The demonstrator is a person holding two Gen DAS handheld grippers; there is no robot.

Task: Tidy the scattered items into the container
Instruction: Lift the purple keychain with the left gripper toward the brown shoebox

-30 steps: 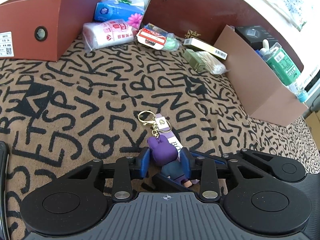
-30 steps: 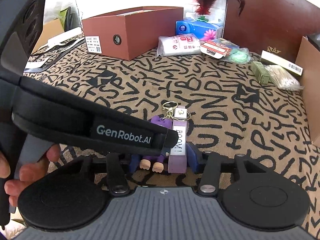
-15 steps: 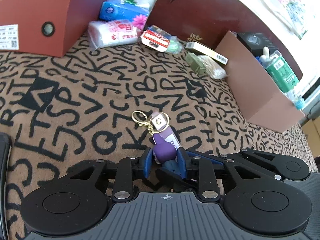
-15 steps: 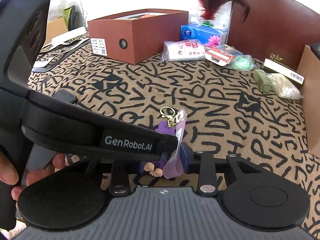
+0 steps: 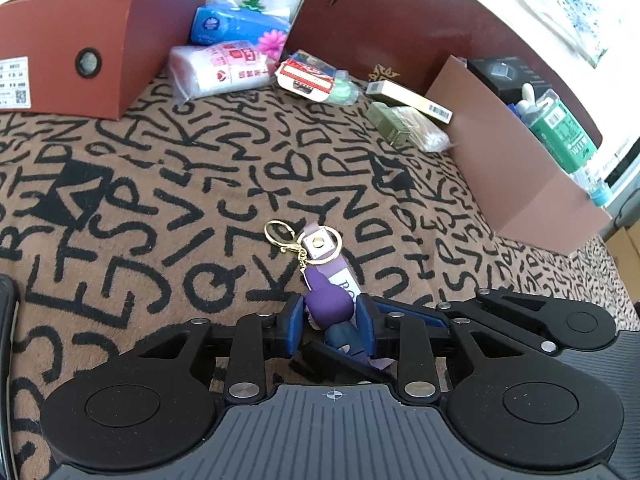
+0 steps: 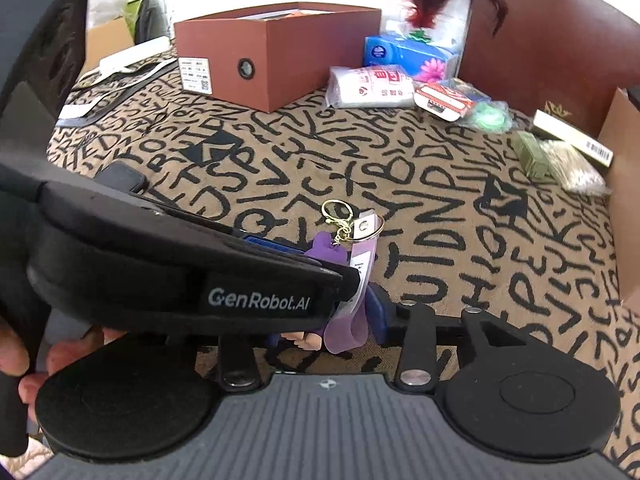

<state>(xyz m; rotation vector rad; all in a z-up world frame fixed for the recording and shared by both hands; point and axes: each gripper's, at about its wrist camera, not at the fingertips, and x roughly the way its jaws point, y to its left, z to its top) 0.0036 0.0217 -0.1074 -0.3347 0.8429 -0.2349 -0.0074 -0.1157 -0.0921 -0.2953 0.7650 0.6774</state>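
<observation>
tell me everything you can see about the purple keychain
The purple keychain is a small rubbery figure with ear-like tips, dark blue body and pale feet, joined by a gold chain and clasp to a gold ring and a lilac strap with printed lettering and a snap. It lies on the letter-patterned cloth. The left tongs are closing around its head; the right tongs, now opening, flank its feet and strap.

The purple rabbit-figure keychain with gold rings [image 5: 320,280] lies between the left gripper [image 5: 329,320] fingers; the open reddish-brown cardboard box [image 5: 80,48] sits far ahead-left, the tan cardboard flap [image 5: 516,176] ahead-right, apparently upright.
</observation>
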